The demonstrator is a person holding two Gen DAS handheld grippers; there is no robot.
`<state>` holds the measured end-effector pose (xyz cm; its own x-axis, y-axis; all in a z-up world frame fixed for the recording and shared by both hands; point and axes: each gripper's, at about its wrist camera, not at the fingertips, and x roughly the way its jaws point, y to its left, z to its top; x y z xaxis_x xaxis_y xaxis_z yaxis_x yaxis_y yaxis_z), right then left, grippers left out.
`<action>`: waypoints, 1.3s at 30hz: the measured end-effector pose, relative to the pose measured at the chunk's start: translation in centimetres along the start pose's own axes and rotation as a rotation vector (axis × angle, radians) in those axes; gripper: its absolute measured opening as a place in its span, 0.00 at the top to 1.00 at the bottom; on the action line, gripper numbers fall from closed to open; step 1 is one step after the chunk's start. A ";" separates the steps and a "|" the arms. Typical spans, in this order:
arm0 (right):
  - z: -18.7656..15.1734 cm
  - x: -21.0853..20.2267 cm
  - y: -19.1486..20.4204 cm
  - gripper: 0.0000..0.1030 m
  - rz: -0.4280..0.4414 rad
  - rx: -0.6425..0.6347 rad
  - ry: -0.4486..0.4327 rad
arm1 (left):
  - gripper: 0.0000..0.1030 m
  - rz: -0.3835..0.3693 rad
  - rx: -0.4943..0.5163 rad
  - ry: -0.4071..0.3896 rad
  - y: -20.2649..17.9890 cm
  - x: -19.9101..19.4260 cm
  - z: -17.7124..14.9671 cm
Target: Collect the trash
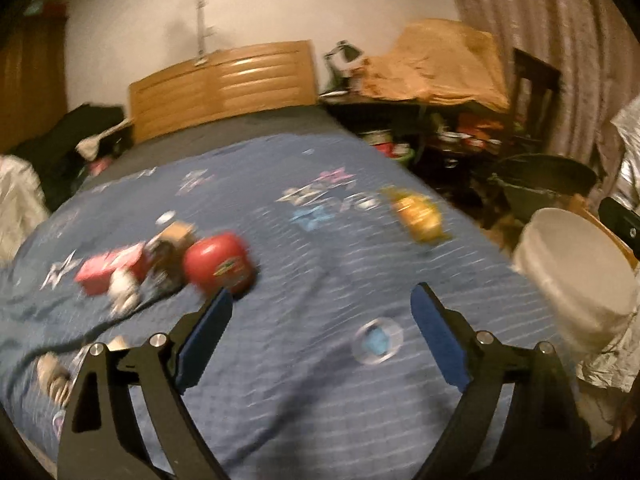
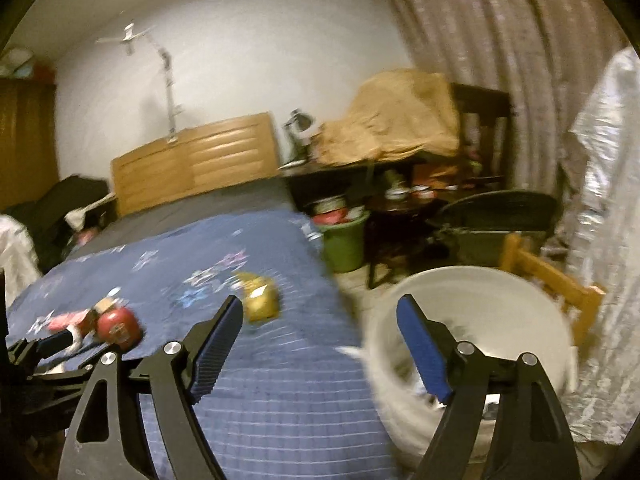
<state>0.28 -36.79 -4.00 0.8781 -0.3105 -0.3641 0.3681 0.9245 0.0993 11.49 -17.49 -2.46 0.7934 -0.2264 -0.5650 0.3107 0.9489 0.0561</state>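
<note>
Both views blurred; detail soft throughout.

Landmark: blue quilted bedspread with star and circle prints (image 1: 304, 240), covering the near part of a bed with a slatted light-wood headboard (image 1: 224, 80).

Left gripper (image 1: 322, 300): black arms, blue pads, jaws spread wide, nothing between them. It hangs over the near half of the bedspread, above bare fabric. Its left fingertip overlaps, in the left wrist view, the lower edge of a round red container with a yellow-green label (image 1: 219, 262); contact cannot be told.

Trash on the bedspread, left side: the round red container, a red rectangular carton (image 1: 108, 270) just beside it, a tan cardboard piece (image 1: 178, 236) behind them, and something small and white (image 1: 122, 292) at the carton's near end. All lie close together in one cluster. Nearer the bedspread's right edge, well apart from that cluster, lies a crumpled yellow wrapper (image 1: 418, 214).

Right gripper (image 2: 320, 310): same build, jaws wide apart, holding nothing. It straddles the right edge of the bedspread; its right finger shows against the opening of a round white plastic bucket (image 2: 500, 300), which stands off the bed just beside that edge. Some pale bits lie inside the bucket, too blurred to identify.

A green plastic bin (image 2: 344, 244) stands on the floor beyond the bedspread's far right corner.
</note>
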 end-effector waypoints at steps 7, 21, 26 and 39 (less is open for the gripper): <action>-1.3 2.8 11.1 0.23 0.226 -0.153 0.091 | 0.15 0.113 -0.147 0.012 8.7 -1.7 -3.8; -3.2 10.5 32.9 0.32 0.569 -0.423 0.236 | 0.15 0.193 -0.362 0.013 18.3 -1.6 -9.2; -3.2 15.1 38.0 0.32 0.595 -0.495 0.276 | 0.15 0.172 -0.383 0.044 19.9 0.3 -10.8; -5.0 25.4 44.7 0.73 0.557 -0.628 0.443 | 0.15 0.043 -0.361 -0.031 19.8 0.1 -11.0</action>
<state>37.45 -2.23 -13.47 0.6347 0.2045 -0.7452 -0.4138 0.9044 -0.1043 11.98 3.70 -10.52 0.8191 -0.1860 -0.5427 0.0765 0.9729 -0.2181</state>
